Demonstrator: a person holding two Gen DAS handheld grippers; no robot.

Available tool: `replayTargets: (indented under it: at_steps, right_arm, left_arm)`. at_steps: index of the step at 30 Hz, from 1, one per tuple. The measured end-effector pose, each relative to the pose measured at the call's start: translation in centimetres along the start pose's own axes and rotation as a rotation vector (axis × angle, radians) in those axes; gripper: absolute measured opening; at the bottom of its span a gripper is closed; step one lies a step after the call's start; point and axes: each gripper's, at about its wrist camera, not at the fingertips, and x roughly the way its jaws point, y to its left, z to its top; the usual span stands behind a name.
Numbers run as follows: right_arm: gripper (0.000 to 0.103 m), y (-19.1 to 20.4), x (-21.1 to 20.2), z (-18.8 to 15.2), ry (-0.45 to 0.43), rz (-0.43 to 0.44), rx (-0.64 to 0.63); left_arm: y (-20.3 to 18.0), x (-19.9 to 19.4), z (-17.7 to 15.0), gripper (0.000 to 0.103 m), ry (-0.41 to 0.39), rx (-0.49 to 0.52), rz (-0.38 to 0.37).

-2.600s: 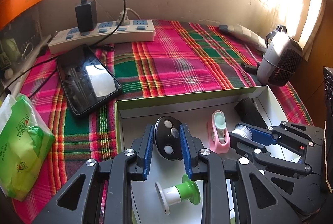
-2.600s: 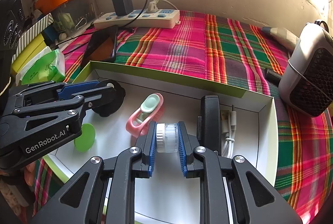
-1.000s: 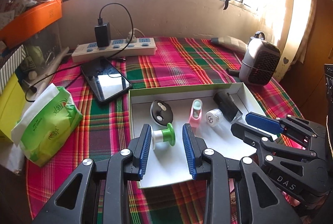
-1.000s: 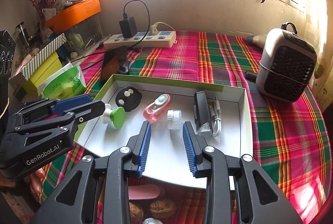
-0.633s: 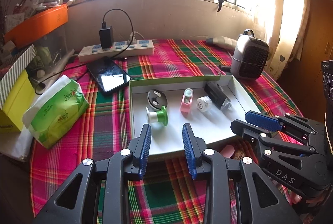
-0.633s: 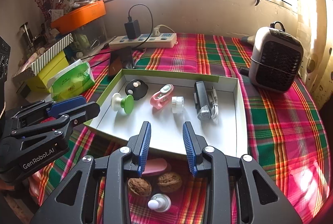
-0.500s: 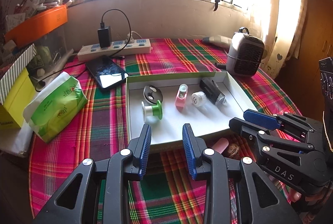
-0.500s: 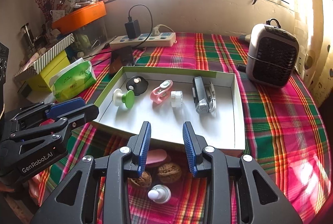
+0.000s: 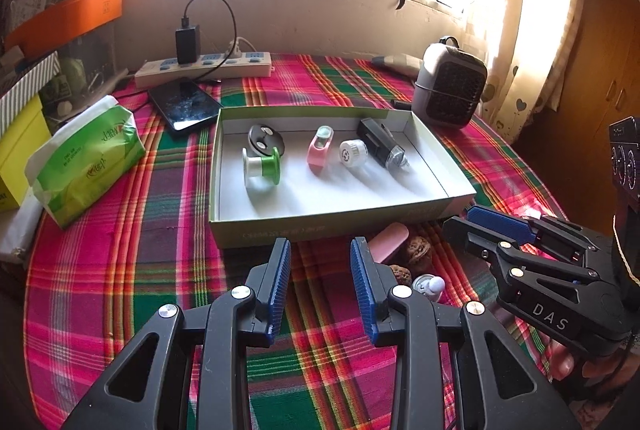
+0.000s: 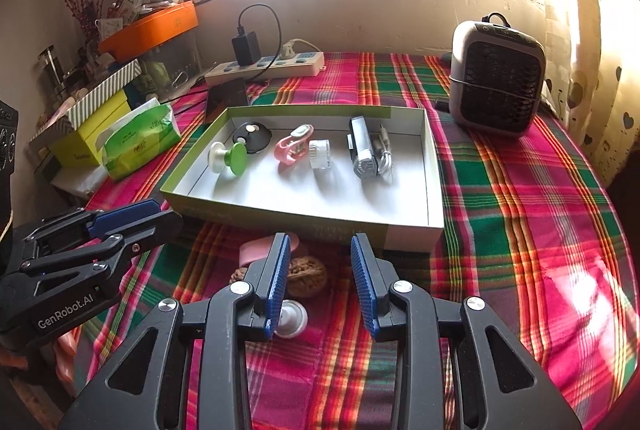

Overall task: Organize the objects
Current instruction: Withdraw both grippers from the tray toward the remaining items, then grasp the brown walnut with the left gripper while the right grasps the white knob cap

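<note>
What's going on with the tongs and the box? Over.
Both tongs open, empty: left tongs, right tongs. Box holds five items. Walnuts and pink case wait outside. Nothing blocking.

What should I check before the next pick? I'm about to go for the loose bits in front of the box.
1. Left claw open, nothing held: ok.
2. Right claw open, nothing held: ok.
3. Walnuts, pink piece and small white bottle outside the box: not ok.
4. Bare floor left inside the box: ok.
5. Bottle upright or tipped: cannot tell.
</note>
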Motion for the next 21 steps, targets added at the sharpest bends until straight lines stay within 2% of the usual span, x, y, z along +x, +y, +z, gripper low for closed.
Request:
replayTargets:
  at_steps: [9, 16, 18, 21]
  right_arm:
    - [0.033, -0.9, -0.4, -1.3, 0.001, 0.006, 0.012]
    - [0.034, -2.2, -1.1, -2.1, -0.007, -0.006, 0.038]
    - [0.042, -2.5, -1.2, -2.2, -0.008, -0.006, 0.045]
    - [0.045, -2.7, -1.4, -2.4, -0.011, 0.000, 0.049]
  left_arm:
    - [-1.5, 1.0, -1.2, 0.030, 0.037, 0.003, -0.075]
    - [-2.7, 2.5, -1.6, 0.037, 0.077, -0.010, -0.116]
    - [-2.9, 2.9, -1.7, 0.038, 0.092, -0.017, -0.131]
    - [-3.3, 3.5, -1.7, 0.038, 0.104, -0.011, -0.116]
